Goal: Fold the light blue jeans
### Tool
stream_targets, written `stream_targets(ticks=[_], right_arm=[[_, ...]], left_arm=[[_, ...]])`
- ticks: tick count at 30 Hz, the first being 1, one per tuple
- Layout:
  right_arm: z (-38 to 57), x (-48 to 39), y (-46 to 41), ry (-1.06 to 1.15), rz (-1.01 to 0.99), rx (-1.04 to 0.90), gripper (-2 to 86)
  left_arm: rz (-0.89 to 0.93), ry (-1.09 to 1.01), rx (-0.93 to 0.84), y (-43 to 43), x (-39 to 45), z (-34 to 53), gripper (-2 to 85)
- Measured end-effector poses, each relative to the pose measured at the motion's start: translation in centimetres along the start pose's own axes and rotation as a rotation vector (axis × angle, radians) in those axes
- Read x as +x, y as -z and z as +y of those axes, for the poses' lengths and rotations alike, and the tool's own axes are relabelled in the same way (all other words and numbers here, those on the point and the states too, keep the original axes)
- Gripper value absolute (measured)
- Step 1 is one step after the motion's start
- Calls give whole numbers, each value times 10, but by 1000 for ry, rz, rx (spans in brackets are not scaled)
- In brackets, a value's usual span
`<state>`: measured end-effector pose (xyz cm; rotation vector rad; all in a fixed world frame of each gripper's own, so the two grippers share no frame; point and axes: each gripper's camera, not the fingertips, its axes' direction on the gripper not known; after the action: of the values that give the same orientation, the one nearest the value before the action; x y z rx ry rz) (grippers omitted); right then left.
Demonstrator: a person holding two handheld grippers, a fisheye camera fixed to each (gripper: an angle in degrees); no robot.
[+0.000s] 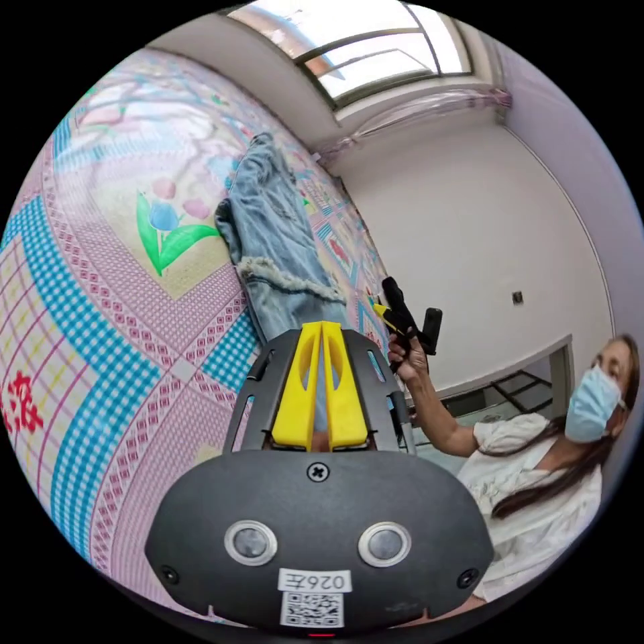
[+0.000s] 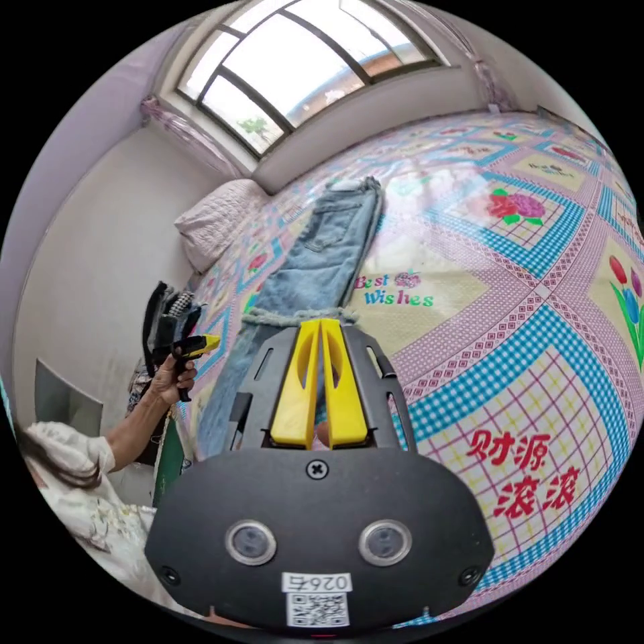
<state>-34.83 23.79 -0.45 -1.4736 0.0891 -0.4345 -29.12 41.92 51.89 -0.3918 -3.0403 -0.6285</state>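
1. The left gripper (image 1: 321, 327) is hiding the jeans' (image 1: 278, 228) near hem; its yellow jaws are pressing together, empty.
2. The right gripper (image 2: 320, 324) is doing likewise.
3. The jeans are lying flat along the patterned bedspread (image 2: 537, 322), a pillow (image 2: 218, 221) beyond.

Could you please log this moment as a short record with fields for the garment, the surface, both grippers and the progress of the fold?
garment: light blue jeans, lying lengthwise, frayed hem nearest the grippers
surface: patterned bedspread with flower and check motifs
left gripper: yellow jaws together, nothing between them, held above the bed
right gripper: yellow jaws together, nothing between them, also off the jeans
nearby: pillow at the far end by the wall
progress: neither gripper is touching the jeans
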Motion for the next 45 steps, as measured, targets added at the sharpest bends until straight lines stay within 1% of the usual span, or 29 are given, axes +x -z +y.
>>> stream_targets(ticks=[2,4,5,6,7,8,9,10,11,12,13,14,15,17,18,20,21,23,25,26,27,28,30,31,33,37,39,42,45], right_arm=[[33,-16,17,32,-53,46,-9],[86,-41,43,65,-117,137,-9],[100,-49,52,71,-134,170,-8],[125,-69,74,101,-157,251,-8],[150,-97,101,160,-139,362,-6],[163,-114,117,199,-111,425,-6],[188,-149,146,282,-22,559,-2],[213,-182,169,345,96,695,3],[225,-196,178,368,150,765,9],[245,-220,188,406,209,890,23],[258,-236,194,435,192,971,32],[262,-244,196,461,161,986,36],[266,-258,198,537,88,974,16],[267,-275,194,601,59,898,1],[265,-283,187,581,123,842,-3],[265,-285,171,551,221,786,-5],[265,-278,156,533,238,729,-5],[263,-256,126,477,203,580,-3],[267,-215,76,361,143,374,22],[270,-204,63,328,139,338,37],[278,-183,40,257,136,278,63],[285,-163,18,200,129,219,84],[290,-136,-11,116,83,141,94],[292,-123,-28,90,50,96,106],[288,-109,-51,63,38,26,115],[270,-91,-84,71,59,-52,114],[258,-86,-93,84,70,-61,103],[236,-79,-110,123,42,-123,44],[222,-79,-109,160,89,-141,20]], left_arm=[[-29,-70,74,13,23,43,-10],[-154,-117,159,27,51,84,-10],[-299,-177,215,37,80,109,-10],[-448,-265,289,47,116,133,-10],[-520,-305,341,53,135,145,-10],[-643,-388,481,64,172,171,-10],[-702,-482,629,73,201,196,-10],[-699,-518,704,78,212,207,-10],[-645,-576,857,86,227,228,-10],[-526,-653,909,92,237,237,-9],[-448,-684,894,95,240,238,-9],[-306,-722,830,99,246,236,-9],[-207,-730,752,99,252,233,-8],[-146,-768,687,95,259,235,-6],[-135,-757,675,91,257,237,-3],[-126,-722,621,78,242,237,8],[-147,-675,572,63,225,237,60],[-201,-609,503,34,192,242,101],[-276,-502,380,0,154,251,118],[-319,-427,264,-25,129,256,124],[-324,-373,167,-49,106,264,127],[-319,-345,128,-60,95,267,129],[-285,-271,17,-96,65,275,147],[-279,-254,-6,-103,59,275,154],[-262,-205,-117,-131,39,268,168],[-239,-201,-172,-146,32,250,155],[-276,-203,-195,-149,34,237,118],[-356,-206,-217,-150,33,224,69],[-326,-181,-207,-138,32,214,55]])
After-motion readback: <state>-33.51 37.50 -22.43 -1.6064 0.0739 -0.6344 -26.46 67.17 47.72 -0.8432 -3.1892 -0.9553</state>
